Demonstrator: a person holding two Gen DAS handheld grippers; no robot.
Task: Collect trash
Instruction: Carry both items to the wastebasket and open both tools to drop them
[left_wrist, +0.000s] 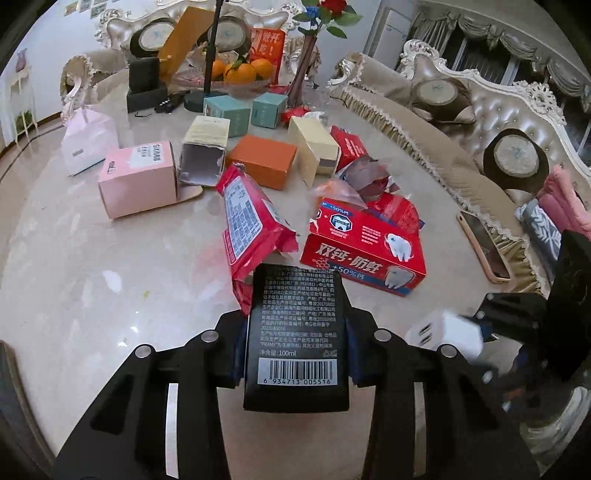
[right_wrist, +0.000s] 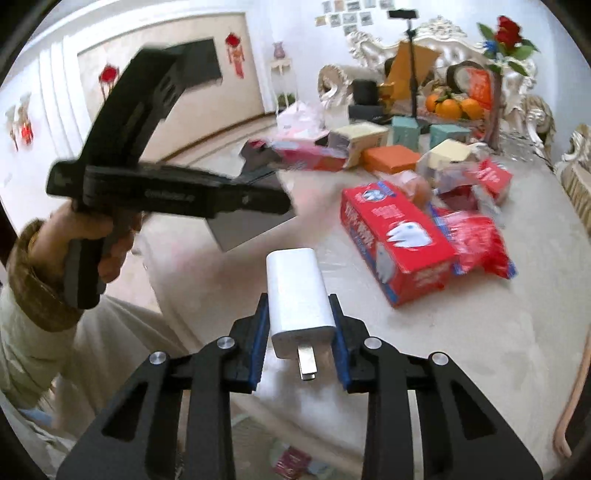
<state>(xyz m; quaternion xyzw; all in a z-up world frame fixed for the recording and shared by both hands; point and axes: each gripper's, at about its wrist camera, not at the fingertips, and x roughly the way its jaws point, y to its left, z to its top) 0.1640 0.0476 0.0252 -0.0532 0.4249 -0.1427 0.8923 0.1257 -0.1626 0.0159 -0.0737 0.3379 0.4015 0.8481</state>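
— How is the left hand (right_wrist: 92, 243) sitting?

— Fisted round the pistol handle of its tool, a brown cuff at the wrist, with the left claw (left_wrist: 295, 354) angled down toward the bench (left_wrist: 110, 280).

— Is it holding anything?

— Yes. It is clamped on both sides of a black box (left_wrist: 297, 332), lifted clear of the bench. The label reads "100ml" over a barcode, 6 934713 005516.

— And the right claw (right_wrist: 301, 328)?

— Also tilted downward, its blue pads squeezing a white charger plug (right_wrist: 297, 299), prong pointing back at the camera.

— What lies past them?

— A red wrapper (left_wrist: 255, 229) just beyond the black box, and to its right a red toothpaste carton (left_wrist: 364, 249) printed "+50%" beside a tooth picture. Farther on are a pink box (left_wrist: 138, 179), an orange box (left_wrist: 264, 160) and cream cartons. At the far end sit two teal boxes and a bowl of oranges (left_wrist: 242, 70).
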